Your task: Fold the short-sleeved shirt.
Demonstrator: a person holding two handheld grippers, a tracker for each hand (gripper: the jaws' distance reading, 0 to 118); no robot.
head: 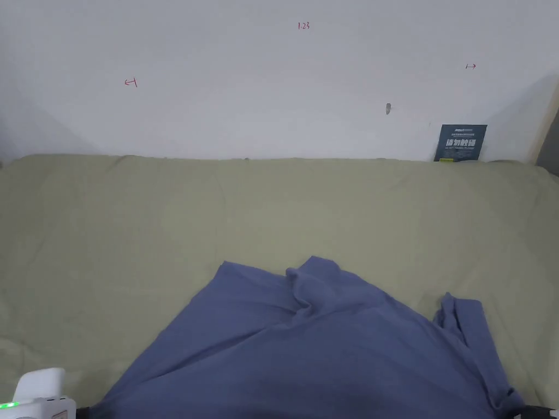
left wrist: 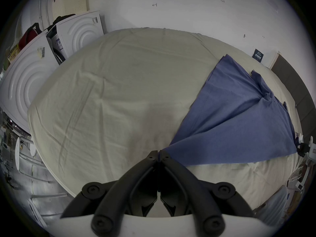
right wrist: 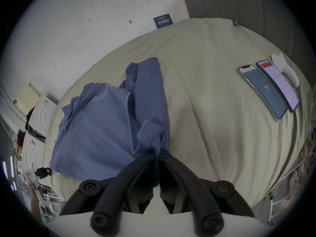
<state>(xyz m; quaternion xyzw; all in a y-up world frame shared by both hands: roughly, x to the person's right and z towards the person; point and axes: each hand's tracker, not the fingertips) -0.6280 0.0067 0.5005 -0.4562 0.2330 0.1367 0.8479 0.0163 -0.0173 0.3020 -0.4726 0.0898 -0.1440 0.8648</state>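
Note:
A blue short-sleeved shirt [head: 327, 349] lies rumpled on the pale green sheet [head: 164, 218], its near edge lifted toward me. In the left gripper view my left gripper [left wrist: 159, 152] is shut on one corner of the shirt [left wrist: 239, 121], and the cloth stretches taut away to the right. My right gripper [right wrist: 158, 153] is shut on the opposite corner of the shirt [right wrist: 102, 121], a bunched hem fold standing just above its jaws. The far sleeve [head: 464, 322] lies folded at the right. The white body of the left gripper [head: 38, 395] shows at the bottom left of the head view.
Two phones [right wrist: 261, 88] and a white device [right wrist: 285, 73] lie on the sheet far to the right. White appliances [left wrist: 34, 80] stand beyond the bed's left side. A dark card [head: 461, 143] leans on the white wall. A padded headboard [right wrist: 256, 6] borders the right.

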